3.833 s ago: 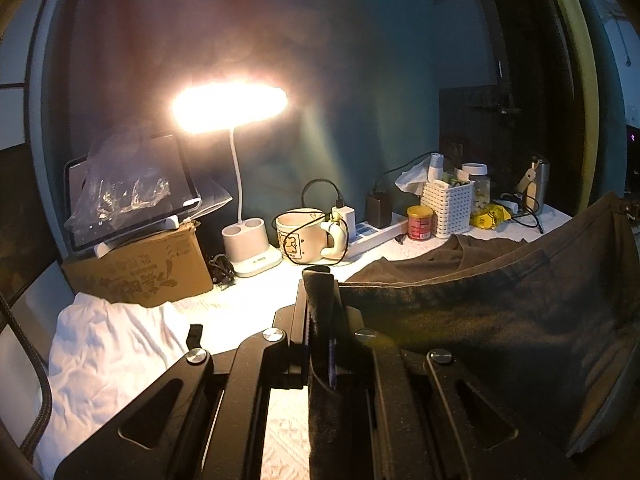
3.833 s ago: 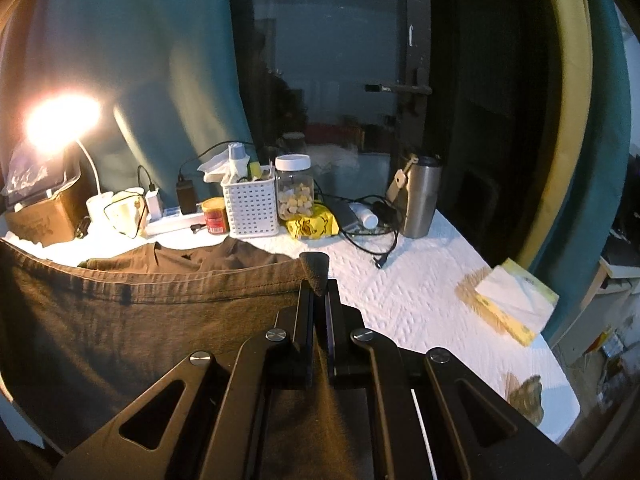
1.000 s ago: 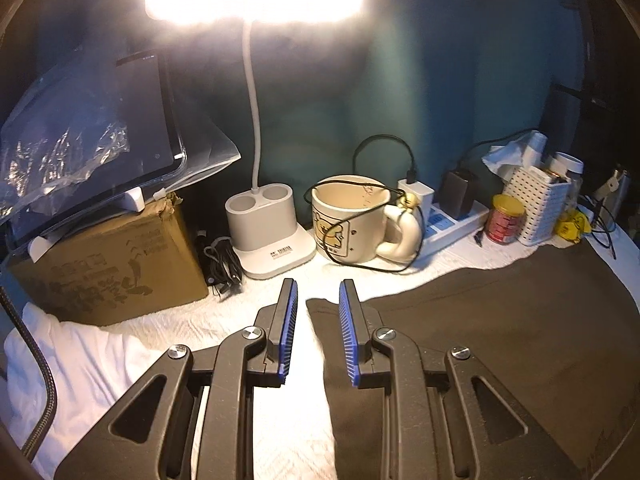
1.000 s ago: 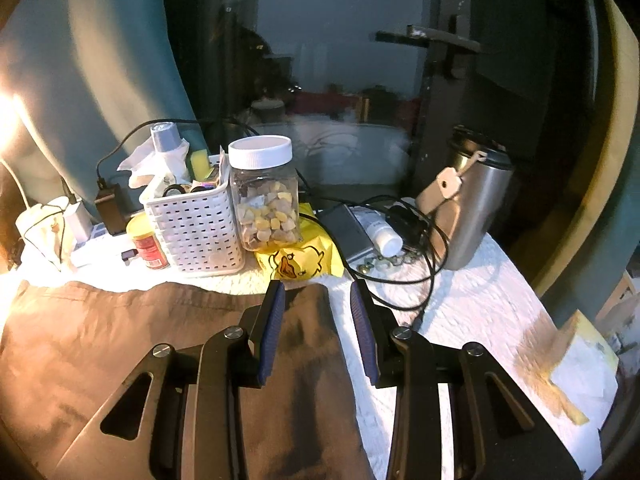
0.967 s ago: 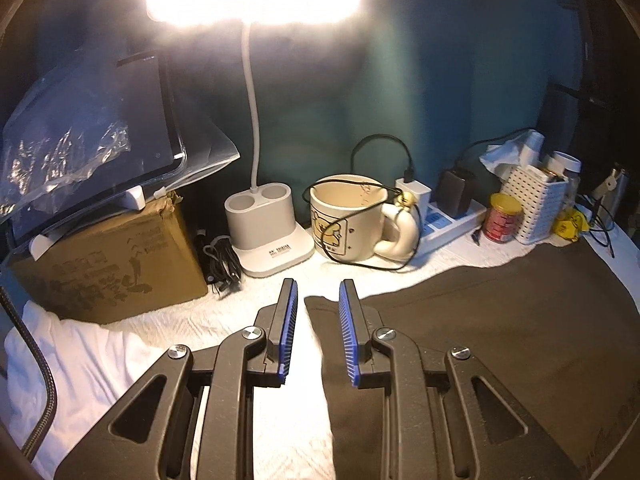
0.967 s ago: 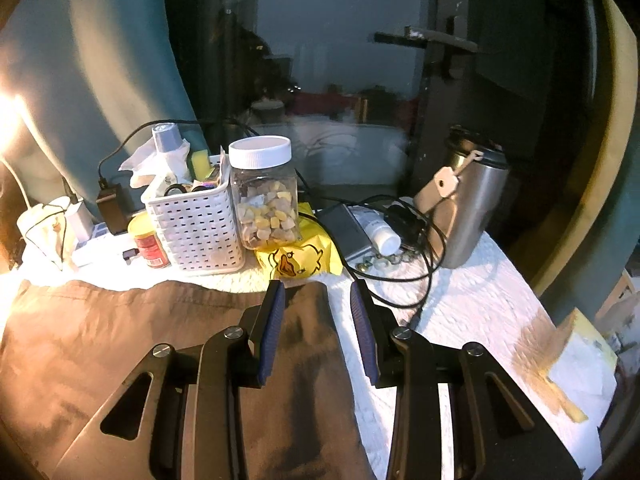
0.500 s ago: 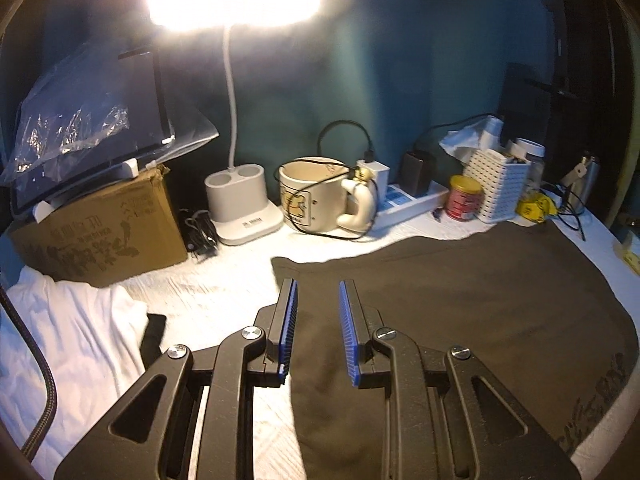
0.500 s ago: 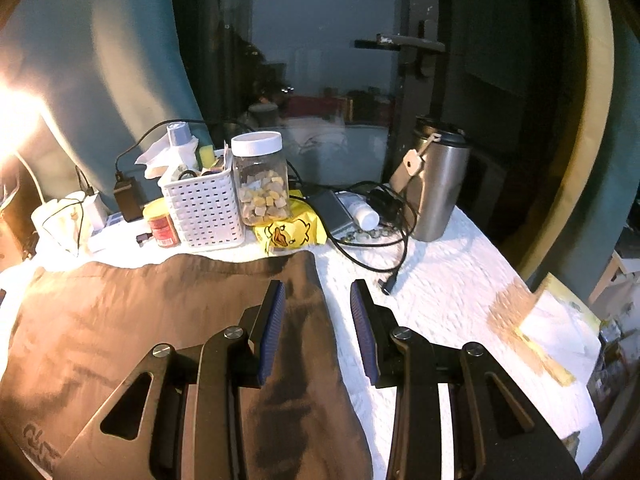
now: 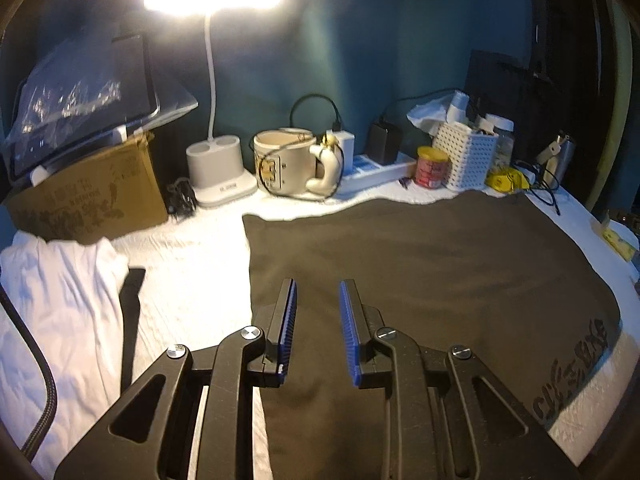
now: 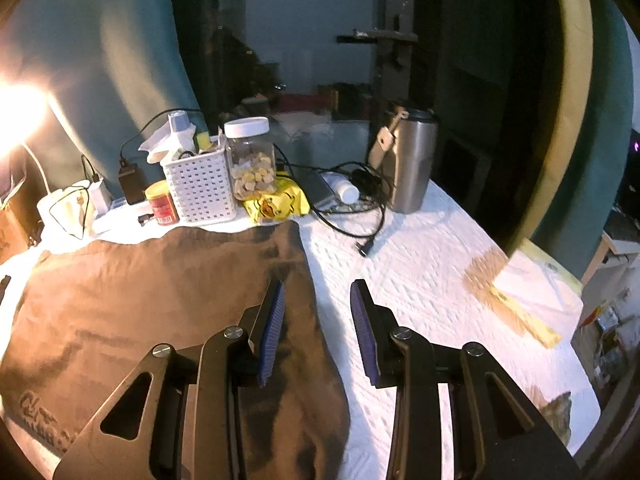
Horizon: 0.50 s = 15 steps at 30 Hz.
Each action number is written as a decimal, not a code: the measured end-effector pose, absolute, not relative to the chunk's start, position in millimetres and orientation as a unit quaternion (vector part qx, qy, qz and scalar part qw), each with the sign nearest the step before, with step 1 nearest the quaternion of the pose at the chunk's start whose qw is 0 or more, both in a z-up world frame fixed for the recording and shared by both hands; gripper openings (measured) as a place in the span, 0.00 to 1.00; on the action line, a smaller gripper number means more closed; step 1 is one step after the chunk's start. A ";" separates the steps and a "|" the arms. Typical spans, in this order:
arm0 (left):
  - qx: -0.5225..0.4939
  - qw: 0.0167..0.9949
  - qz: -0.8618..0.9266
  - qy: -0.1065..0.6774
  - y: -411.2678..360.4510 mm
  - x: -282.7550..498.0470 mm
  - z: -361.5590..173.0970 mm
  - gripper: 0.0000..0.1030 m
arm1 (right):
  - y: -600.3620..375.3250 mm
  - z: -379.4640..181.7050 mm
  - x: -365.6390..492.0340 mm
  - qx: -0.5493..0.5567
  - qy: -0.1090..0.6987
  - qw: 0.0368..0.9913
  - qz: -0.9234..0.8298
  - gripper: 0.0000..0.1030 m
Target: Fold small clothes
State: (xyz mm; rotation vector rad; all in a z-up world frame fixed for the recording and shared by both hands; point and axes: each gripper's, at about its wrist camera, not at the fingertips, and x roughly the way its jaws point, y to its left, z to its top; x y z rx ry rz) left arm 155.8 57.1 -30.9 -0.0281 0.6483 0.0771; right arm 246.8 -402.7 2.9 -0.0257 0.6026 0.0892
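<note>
The dark garment (image 9: 420,264) lies flat on the counter (image 10: 420,272) beneath both open, empty jaws. Its near edge is cut off behind the left gripper (image 9: 316,300) and right gripper (image 10: 318,300); its print is unreadable.

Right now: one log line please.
shirt: flat on table | left tongs: open, empty | right tongs: open, empty
</note>
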 end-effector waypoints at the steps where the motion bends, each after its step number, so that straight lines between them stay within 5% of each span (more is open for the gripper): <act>1: -0.017 0.946 0.038 0.322 56.4 152.4 -33.5 0.26 | -404.8 0.8 244.8 -0.012 0.299 0.953 0.043 0.35; 4: -0.028 0.944 0.041 0.325 55.9 140.8 -39.5 0.48 | -413.4 -8.6 236.8 -0.009 0.307 0.951 0.039 0.35; 15: -0.058 0.921 0.056 0.381 64.4 107.1 -75.9 0.49 | -437.3 -51.7 208.3 0.003 0.357 0.933 0.037 0.35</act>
